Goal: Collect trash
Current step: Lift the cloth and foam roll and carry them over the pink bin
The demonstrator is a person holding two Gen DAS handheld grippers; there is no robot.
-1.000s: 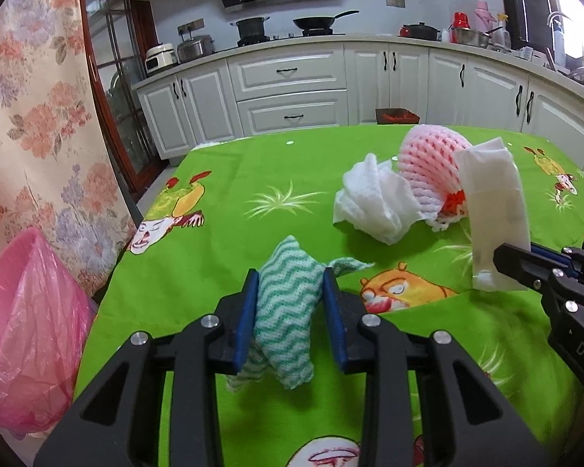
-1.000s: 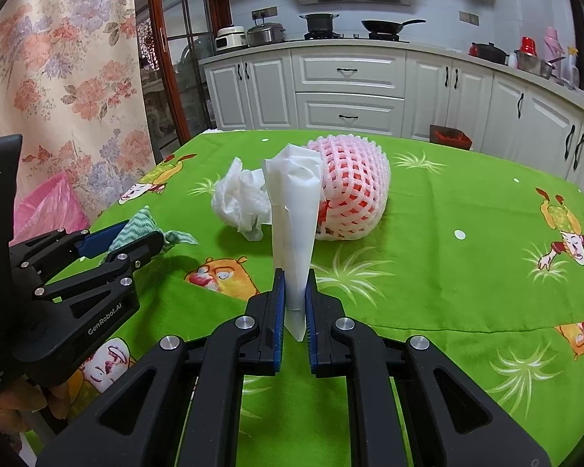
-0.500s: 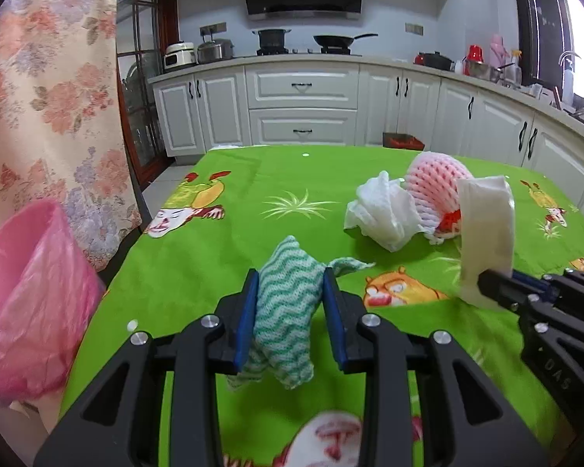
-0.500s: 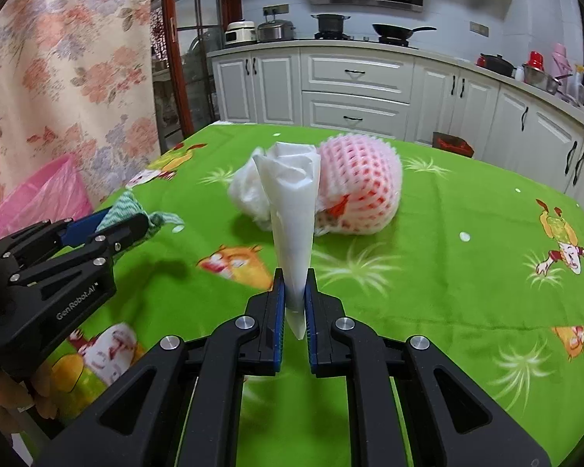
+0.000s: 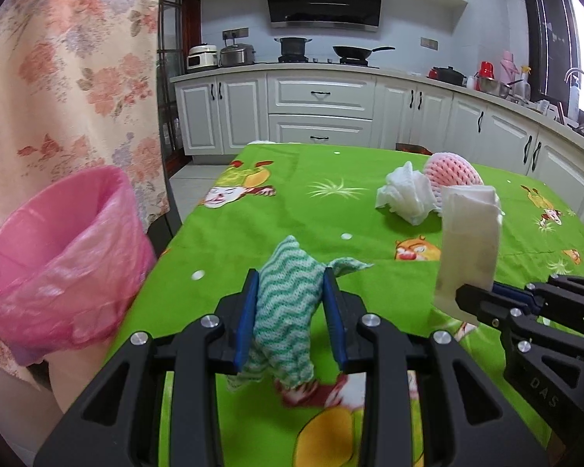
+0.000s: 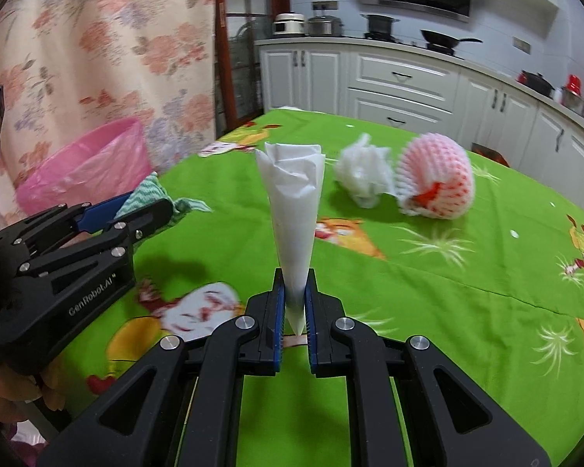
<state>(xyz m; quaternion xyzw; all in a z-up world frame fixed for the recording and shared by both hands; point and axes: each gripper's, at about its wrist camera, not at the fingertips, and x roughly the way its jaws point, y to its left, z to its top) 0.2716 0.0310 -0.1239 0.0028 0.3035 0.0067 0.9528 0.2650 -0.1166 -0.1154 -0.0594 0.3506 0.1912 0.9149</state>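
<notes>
The left gripper [image 5: 290,303] is clamped on a crumpled cloth [image 5: 282,311], white with green zigzag stripes and a waffle-like weave; the wad bulges above the blue pads and hangs in loose folds below them, with one pointed corner sticking out to the right. The right gripper [image 6: 295,303] is pinched tight on a folded white paper napkin [image 6: 294,210], smooth and matte, which narrows to a point between the pads and fans out into creased layers at the top, like a cone standing upright. On the side of the left gripper, as the right wrist view shows it, white lettering reads "GenRobot.AI"; the right gripper's body in the left wrist view carries "DAS", the rest cut off. Ahead of both grippers, on the bright green tablecloth [image 5: 311,210] printed with cartoon figures and grass tufts, lie a scrunched white tissue [image 5: 405,198] and, touching it on its right, a pink-and-white foam fruit net [image 5: 453,169], rounded and ribbed in a mesh pattern. Left of the left gripper, off the table's edge, stands a bin lined with a thin, glossy pink plastic bag [image 5: 58,257], its mouth open.
</notes>
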